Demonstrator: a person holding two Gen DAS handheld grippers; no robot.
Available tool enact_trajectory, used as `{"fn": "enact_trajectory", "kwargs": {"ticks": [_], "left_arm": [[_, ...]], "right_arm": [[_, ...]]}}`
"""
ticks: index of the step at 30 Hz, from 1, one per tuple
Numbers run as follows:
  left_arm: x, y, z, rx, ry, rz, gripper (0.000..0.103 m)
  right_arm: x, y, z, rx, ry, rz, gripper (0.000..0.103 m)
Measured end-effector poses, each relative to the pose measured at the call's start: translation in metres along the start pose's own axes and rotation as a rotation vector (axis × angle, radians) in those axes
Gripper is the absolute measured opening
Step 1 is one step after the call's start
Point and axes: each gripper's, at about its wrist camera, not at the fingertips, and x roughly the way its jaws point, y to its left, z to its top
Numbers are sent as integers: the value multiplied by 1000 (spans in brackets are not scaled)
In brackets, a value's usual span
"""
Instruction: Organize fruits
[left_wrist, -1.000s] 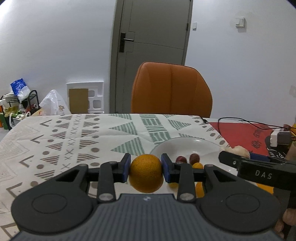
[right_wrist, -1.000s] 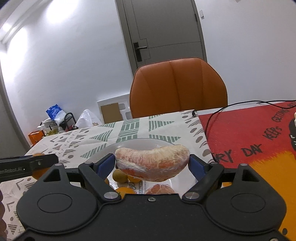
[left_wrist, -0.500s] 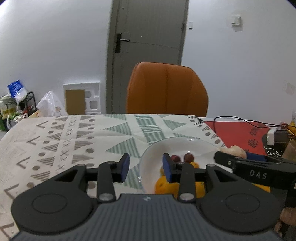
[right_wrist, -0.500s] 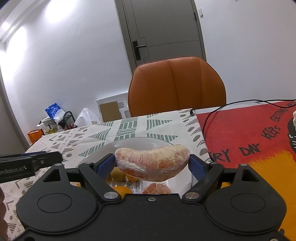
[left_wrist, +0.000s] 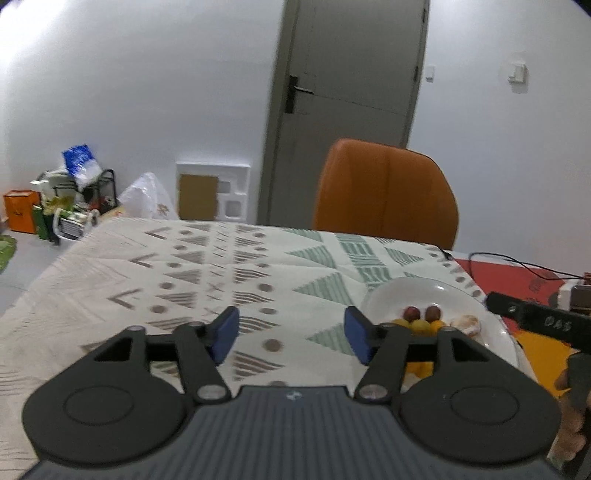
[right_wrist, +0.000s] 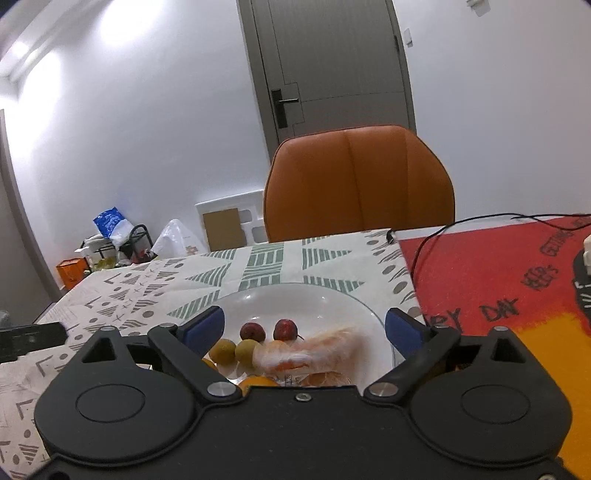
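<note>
Right gripper (right_wrist: 304, 326) spread wide, blue pads well apart, nothing pinched. Directly ahead of the jaws and below them: a peeled pomelo segment (right_wrist: 310, 354), blurred, on or just above the white plate (right_wrist: 325, 299) — cannot tell whether settled or not yet at rest. Long axis running side to side, roughly parallel to the line between the two pads, tilted slightly up toward the right. Behind it on the plate, two small red fruits (right_wrist: 269, 329) side by side; to their left, two yellow-green round fruits (right_wrist: 235, 350); nearer the gripper body, orange fruit (right_wrist: 256, 380) partly hidden.

Left gripper (left_wrist: 291, 334) likewise spread, empty, hanging over the patterned tablecloth (left_wrist: 207, 273). Plate off to its right and ahead, its near part hidden behind the right-hand finger — clearly off the centre line between the pads. No loose fruit visible on the cloth in front of the left jaws.

Judged from this: plate holding every fruit in view, so gathering looks close to done. Right hand plainly the nearer one to the plate, segment squarely between its pads; for any re-grip, a close across the segment's ends rather than its narrow waist. Left hand better placed for anything lying further left on the cloth.
</note>
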Motion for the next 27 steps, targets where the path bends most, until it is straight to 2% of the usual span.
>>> {"fn": "enact_trajectory", "kwargs": {"ticks": [3, 7, 12, 16, 27], "left_arm": [[-10, 12, 1, -22, -11, 27, 72], [-22, 22, -1, -32, -28, 43, 81], [-34, 32, -5, -37, -30, 49, 85], [-47, 38, -8, -31, -46, 57, 93], [-82, 57, -20, -32, -45, 71, 98]], "right_arm": [[-6, 4, 4, 12, 4, 14, 94], [-19, 18, 2, -33, -2, 25, 97], [-31, 31, -5, -38, 17, 55, 98], [-39, 42, -12, -45, 30, 65, 101], [-68, 68, -23, -58, 31, 97, 103]]}}
